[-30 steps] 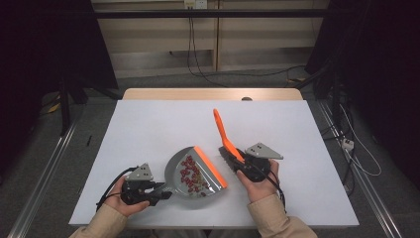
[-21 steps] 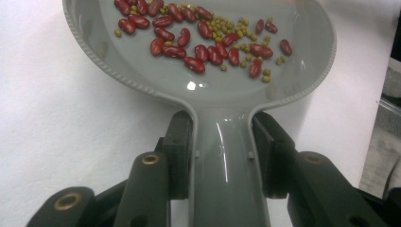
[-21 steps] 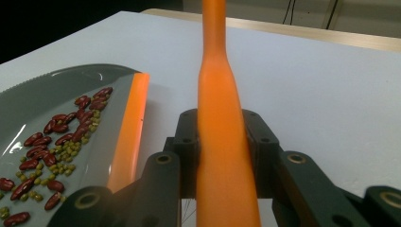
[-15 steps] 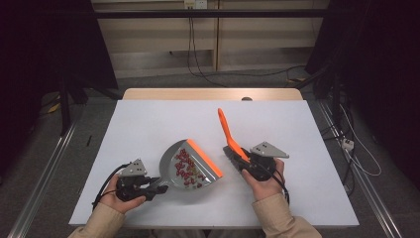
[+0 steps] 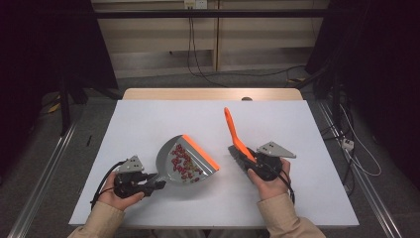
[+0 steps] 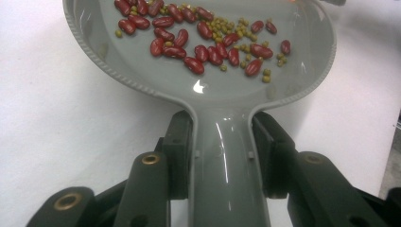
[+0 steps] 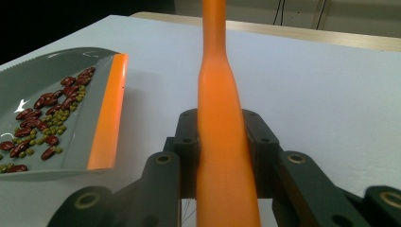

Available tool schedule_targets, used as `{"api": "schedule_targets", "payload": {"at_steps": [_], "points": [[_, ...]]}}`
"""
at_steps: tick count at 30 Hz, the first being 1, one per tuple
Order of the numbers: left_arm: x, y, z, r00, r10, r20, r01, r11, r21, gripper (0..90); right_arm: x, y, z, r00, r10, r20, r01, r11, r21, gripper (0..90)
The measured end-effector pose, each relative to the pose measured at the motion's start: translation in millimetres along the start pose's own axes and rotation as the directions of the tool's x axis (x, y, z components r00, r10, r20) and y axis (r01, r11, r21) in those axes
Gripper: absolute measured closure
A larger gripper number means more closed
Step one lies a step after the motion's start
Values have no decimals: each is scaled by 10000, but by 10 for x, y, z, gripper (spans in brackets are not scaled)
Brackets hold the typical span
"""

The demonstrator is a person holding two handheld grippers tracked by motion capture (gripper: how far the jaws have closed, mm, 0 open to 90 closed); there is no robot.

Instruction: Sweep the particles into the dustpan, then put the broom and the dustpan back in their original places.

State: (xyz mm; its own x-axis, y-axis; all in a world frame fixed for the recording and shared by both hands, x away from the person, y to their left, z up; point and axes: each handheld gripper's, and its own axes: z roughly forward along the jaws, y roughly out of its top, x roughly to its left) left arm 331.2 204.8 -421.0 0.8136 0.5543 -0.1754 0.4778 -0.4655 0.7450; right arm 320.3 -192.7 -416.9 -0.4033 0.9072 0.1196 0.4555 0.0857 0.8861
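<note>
From above, my left gripper is clamped on the grey handle of the dustpan, which sits on the white table near its front edge, its orange lip turned toward my right side. A heap of red beans lies inside the pan. My right gripper grips the orange brush handle, which slants up and away from me over the table, just beside the pan's lip but apart from it. Along my left gripper's own jaws, both pads press the flanks of the dustpan's neck, one on each side, so this grip is firm. The pan's bowl spreads out ahead, holding red beans mixed with small green beans, most of them gathered toward the far part of the bowl. Along my right gripper's jaws, the orange handle runs straight up the middle, squeezed between the two black pads. To its left lies the dustpan on the table, with its orange lip facing the handle and the red beans and green beans scattered behind that lip.
</note>
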Motion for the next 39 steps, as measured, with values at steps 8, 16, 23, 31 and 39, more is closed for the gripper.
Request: {"api": "schedule_targets", "payload": {"at_steps": [8, 16, 23, 31, 39], "points": [[52, -4, -54, 9996, -210, -170, 208, 9997, -119, 627, -46, 1, -11, 10000, 88, 4, -88, 10000, -27, 712], [106, 0, -93, 9986, -382, -371, 374, 9991, -216, 627, -98, 2, -25, 9998, 205, 26, -205, 9998, -46, 712], [148, 2, -127, 9965, -583, -596, 569, 9981, -239, 627, -135, 18, -43, 9996, 255, 91, -254, 9996, -105, 712], [195, 6, -142, 9935, -790, -817, 764, 9965, -346, 627, -153, 16, -50, 9997, 207, 145, -206, 9997, -115, 712], [244, 12, -152, 9885, -1051, -1089, 1009, 9940, -431, 626, -228, 25, -90, 9992, 336, 199, -332, 9992, -214, 712]]}}
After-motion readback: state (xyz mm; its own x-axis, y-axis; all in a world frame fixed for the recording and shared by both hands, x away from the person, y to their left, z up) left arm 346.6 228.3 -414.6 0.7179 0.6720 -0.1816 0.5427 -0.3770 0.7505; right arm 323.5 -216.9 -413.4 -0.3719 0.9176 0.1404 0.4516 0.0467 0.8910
